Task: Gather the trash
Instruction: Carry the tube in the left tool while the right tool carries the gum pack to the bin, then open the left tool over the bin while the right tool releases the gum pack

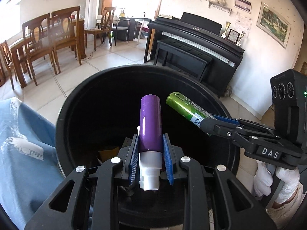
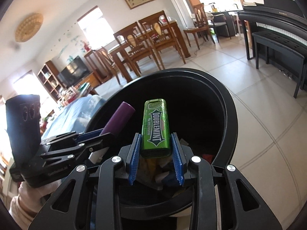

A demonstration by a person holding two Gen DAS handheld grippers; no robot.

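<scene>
My left gripper [image 1: 150, 145] is shut on a purple bottle [image 1: 150, 122] with a white cap, held over the mouth of a round black trash bin [image 1: 63, 115]. From the right, my right gripper [image 1: 208, 122] comes in over the bin, shut on a green Doublemint gum pack [image 1: 184, 107]. In the right wrist view the right gripper [image 2: 156, 147] clamps the gum pack [image 2: 155, 128] over the bin [image 2: 228, 105]. The left gripper [image 2: 101, 134] with the purple bottle [image 2: 119, 118] is at the left. Scraps of paper lie at the bin's bottom.
A blue cloth [image 1: 23, 143] lies left of the bin. A black piano with bench [image 1: 191, 44] stands behind it on the tiled floor. A wooden dining table with chairs [image 1: 44, 38] is at the far left. A white-gloved hand [image 1: 276, 184] holds the right gripper.
</scene>
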